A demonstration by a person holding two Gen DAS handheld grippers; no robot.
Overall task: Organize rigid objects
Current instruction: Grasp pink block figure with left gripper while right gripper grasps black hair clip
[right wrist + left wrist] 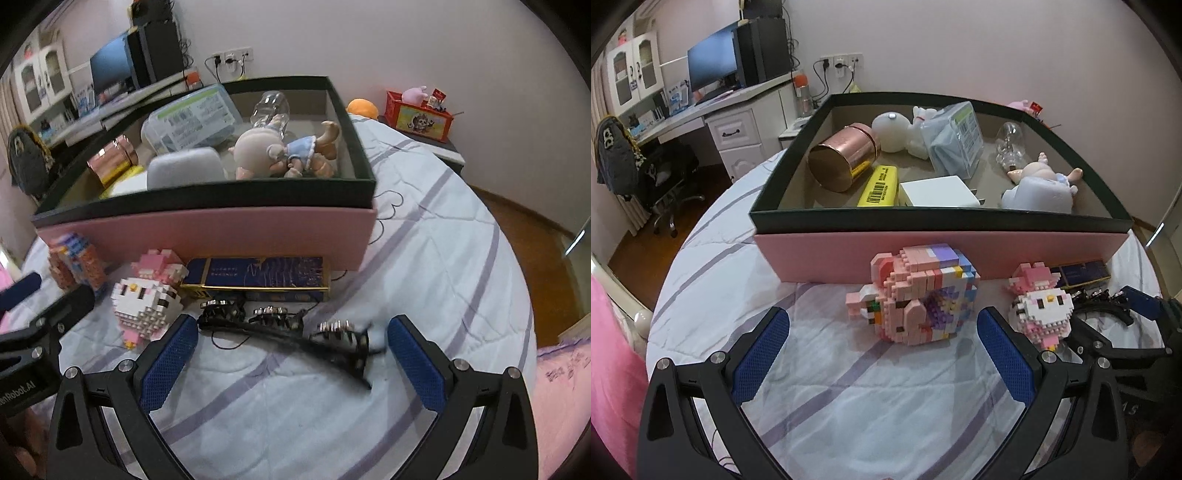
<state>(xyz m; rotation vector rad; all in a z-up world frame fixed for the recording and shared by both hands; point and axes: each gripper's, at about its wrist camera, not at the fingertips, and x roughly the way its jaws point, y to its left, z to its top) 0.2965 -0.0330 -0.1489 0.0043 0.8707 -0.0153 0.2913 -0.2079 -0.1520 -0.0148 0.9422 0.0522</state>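
Our left gripper (pixel 882 345) has its blue-padded fingers (pixel 761 354) spread wide, empty, with the pink and purple brick-built block figure (pixel 916 295) just ahead between them. Our right gripper (pixel 291 350) is likewise spread and empty, its fingers (pixel 415 363) flanking the black plastic hair clip with metal studs (pixel 284 332) on the striped white bedsheet (pixel 424 258). Both things lie in front of the large pink box with a dark green rim (pixel 942 254). Against its front wall rest a small white and pink brick cat figure (pixel 147 299) and a flat dark blue box with gold edging (pixel 258 277). Inside it lie a rose-gold metal tin (pixel 842 158) and a small doll in a blue dress (pixel 284 151).
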